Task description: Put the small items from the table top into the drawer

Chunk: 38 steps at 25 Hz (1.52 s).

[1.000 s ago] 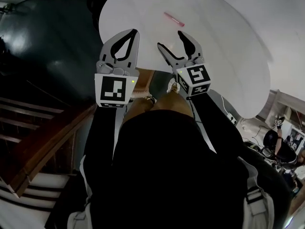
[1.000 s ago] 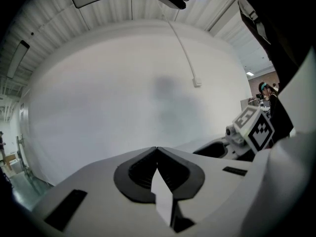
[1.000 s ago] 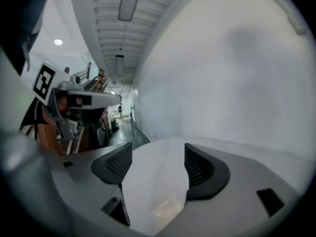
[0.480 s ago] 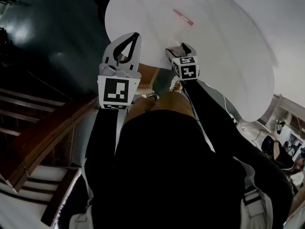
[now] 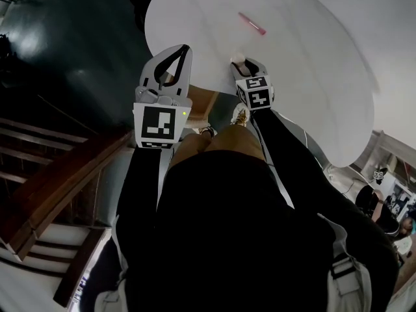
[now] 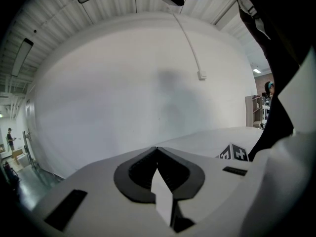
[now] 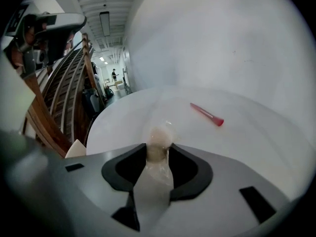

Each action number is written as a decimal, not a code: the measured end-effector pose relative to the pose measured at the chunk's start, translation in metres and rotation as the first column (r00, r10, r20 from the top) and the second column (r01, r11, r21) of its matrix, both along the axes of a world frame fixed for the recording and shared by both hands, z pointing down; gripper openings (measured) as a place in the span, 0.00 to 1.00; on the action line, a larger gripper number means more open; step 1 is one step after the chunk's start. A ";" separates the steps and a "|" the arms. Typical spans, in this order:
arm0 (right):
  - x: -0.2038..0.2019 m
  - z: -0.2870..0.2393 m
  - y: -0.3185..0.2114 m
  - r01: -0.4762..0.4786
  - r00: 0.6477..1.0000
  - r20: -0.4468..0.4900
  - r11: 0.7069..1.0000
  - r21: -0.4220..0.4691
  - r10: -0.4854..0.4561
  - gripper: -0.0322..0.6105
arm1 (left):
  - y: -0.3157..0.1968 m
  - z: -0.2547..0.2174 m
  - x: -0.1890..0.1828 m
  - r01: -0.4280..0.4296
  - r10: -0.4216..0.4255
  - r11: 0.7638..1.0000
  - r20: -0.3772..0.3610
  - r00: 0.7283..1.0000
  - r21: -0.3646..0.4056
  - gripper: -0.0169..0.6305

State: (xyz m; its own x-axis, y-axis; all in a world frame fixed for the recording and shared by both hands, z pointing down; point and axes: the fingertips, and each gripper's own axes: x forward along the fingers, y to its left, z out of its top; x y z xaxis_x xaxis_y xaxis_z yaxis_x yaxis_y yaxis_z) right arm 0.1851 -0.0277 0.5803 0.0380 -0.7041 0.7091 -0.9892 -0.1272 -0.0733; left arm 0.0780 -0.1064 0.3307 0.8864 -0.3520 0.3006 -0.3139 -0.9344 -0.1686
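The round white table (image 5: pixel 312 64) carries a thin red pen-like stick (image 5: pixel 251 23) (image 7: pixel 207 114) near its far middle. At the table's near edge my right gripper (image 5: pixel 239 62) (image 7: pixel 159 150) points down, and its jaws have just been closing on a small pale, translucent lump (image 7: pixel 159 138) (image 5: pixel 238 58) that now sits pinched between the pads. To its left my left gripper (image 5: pixel 180 49) (image 6: pixel 157 150) hovers over the table's edge, shut and holding nothing. A brown wooden part (image 5: pixel 201 101), perhaps the drawer, shows under the table edge between the two grippers.
A wooden staircase (image 5: pixel 58 181) runs along the left over the dark floor (image 5: pixel 78 57). My own legs and feet (image 5: pixel 239 116) are below the table edge. A white wall fills the left gripper view.
The right gripper has dropped from above the table to its surface, tilted downward, and its wide-open jaws have closed on the pale lump. The left gripper has barely moved.
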 end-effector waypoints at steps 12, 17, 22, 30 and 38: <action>0.007 -0.070 -0.012 0.102 0.989 -0.125 0.985 0.137 -0.085 0.25 | -0.001 -0.012 0.000 0.011 -0.010 1.000 -0.044 0.999 0.017 0.05; 0.020 -0.151 -0.028 0.107 0.981 -0.187 0.948 0.299 -0.052 0.25 | -0.007 -0.033 0.006 0.020 -0.018 1.000 -0.113 0.993 0.020 0.05; 0.029 -0.222 -0.028 0.119 0.969 -0.247 0.893 0.433 -0.009 0.26 | -0.012 -0.047 0.016 0.031 -0.025 0.999 -0.150 0.988 0.033 0.05; 0.017 -0.320 -0.011 0.233 0.928 -0.373 0.758 0.609 0.014 0.26 | -0.012 -0.052 0.012 0.057 -0.048 0.997 -0.156 0.987 0.054 0.05; -0.015 -0.298 -0.023 0.287 0.937 -0.334 0.768 0.573 -0.102 0.26 | -0.009 -0.046 -0.011 0.108 -0.099 0.992 -0.129 0.987 0.064 0.05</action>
State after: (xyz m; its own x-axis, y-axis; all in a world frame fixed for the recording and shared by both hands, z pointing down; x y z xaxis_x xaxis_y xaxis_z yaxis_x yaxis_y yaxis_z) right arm 0.1705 -0.0504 0.2826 -0.0262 -0.9930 0.1150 -0.9781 0.0492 0.2024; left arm 0.0675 -0.1151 0.2846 0.8730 -0.4607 0.1603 -0.4316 -0.8826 -0.1863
